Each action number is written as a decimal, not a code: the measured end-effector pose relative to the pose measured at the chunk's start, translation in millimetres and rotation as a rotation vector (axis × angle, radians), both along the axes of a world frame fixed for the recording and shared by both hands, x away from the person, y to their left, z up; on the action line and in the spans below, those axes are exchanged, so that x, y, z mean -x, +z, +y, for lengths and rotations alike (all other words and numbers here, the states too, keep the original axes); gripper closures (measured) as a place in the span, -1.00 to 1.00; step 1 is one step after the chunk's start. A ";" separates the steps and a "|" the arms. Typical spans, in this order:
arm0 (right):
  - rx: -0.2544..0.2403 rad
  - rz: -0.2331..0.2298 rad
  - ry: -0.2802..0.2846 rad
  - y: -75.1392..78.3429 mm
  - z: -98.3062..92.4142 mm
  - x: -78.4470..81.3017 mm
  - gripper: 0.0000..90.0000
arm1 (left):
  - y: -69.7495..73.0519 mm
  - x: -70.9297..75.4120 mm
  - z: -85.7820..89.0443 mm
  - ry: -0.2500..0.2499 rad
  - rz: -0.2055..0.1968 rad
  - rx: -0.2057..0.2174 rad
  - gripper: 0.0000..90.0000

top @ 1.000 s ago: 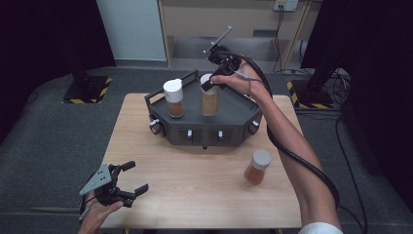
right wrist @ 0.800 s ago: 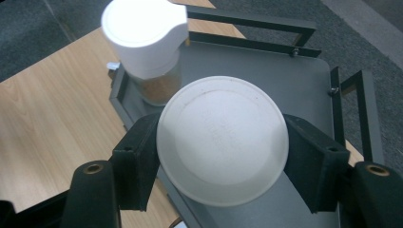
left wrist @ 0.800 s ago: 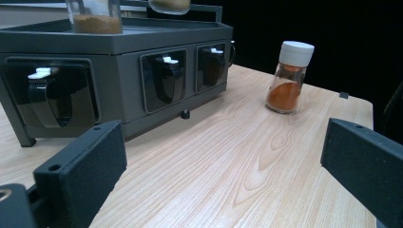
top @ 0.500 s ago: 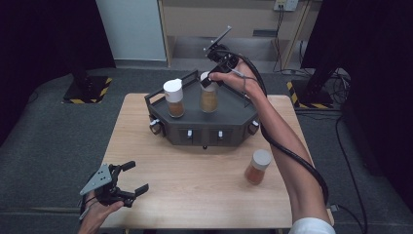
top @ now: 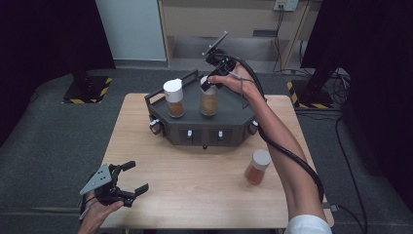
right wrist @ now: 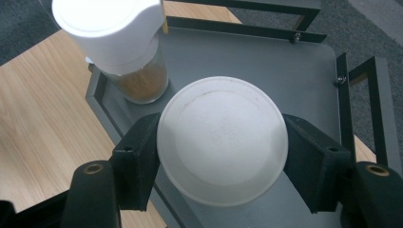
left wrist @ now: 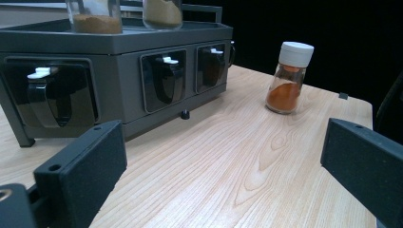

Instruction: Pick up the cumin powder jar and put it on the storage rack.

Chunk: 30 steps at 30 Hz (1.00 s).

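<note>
At lower left of the high view, left tongs (top: 127, 183) resting at the near edge of the light wooden worktop (top: 195, 195), jaws spread wide with nothing between them, hand (top: 97, 214) beneath. Seen through the left gripper view, same two black jaws far apart over bare wood grain.

Farther in, toward lower right of centre, a lone spice jar (top: 256, 166) with white cap and orange powder, upright on the wood, well apart from both tongs; same jar at upper right of the left gripper view (left wrist: 288, 78).

Beyond that, at mid-frame, a dark grey spice rack (top: 229, 122) with small drawers along its front face (left wrist: 166, 80) and a low rail round its top tray. On the tray's left part, a white-capped jar (top: 174, 98) of brown spice, upright.

Just right of it, the gripped jar (top: 209, 100), upright, bottom at or just over the tray, cannot tell which. Right tongs (top: 208, 86) reaching in from upper right, clamped on its white cap. From the right gripper view, round white cap (right wrist: 222, 140) squeezed between both black pads (right wrist: 138, 159), neighbouring jar (right wrist: 121, 42) at upper left, close beside but apart.
</note>
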State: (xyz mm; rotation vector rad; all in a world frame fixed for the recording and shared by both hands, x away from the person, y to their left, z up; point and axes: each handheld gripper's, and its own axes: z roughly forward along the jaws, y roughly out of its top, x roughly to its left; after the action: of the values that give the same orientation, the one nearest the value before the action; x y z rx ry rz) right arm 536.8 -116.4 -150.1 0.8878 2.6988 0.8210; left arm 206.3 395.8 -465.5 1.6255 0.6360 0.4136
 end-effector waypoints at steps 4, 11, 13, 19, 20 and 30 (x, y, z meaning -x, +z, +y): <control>0.007 0.010 -0.001 -2.0 2.0 -2.0 -0.24 | -0.1 0.0 0.0 0.000 0.000 0.001 -1.00; 0.014 0.016 -0.002 -4.4 3.4 -4.5 -0.24 | -0.2 0.0 0.2 0.000 0.000 0.002 -1.00; 0.015 0.017 -0.003 -4.8 3.6 -4.9 -0.24 | -0.2 0.1 0.2 0.000 -0.001 0.001 -1.00; 0.017 0.026 -0.004 -6.1 2.6 -7.1 -0.24 | -0.4 0.0 0.2 0.000 -0.001 0.002 -1.00; 0.011 0.029 -0.008 -6.5 2.1 -7.4 -0.24 | -0.3 0.0 0.2 0.000 -0.001 0.002 -1.00; 0.007 0.019 0.002 -8.2 1.4 -6.9 -0.24 | -0.1 0.2 0.3 0.000 -0.001 0.000 -1.00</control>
State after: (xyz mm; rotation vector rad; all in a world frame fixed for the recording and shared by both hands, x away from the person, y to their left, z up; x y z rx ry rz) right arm 543.7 -115.0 -158.3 0.8961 2.7180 0.8070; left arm 206.1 396.1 -465.7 1.6247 0.6352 0.4145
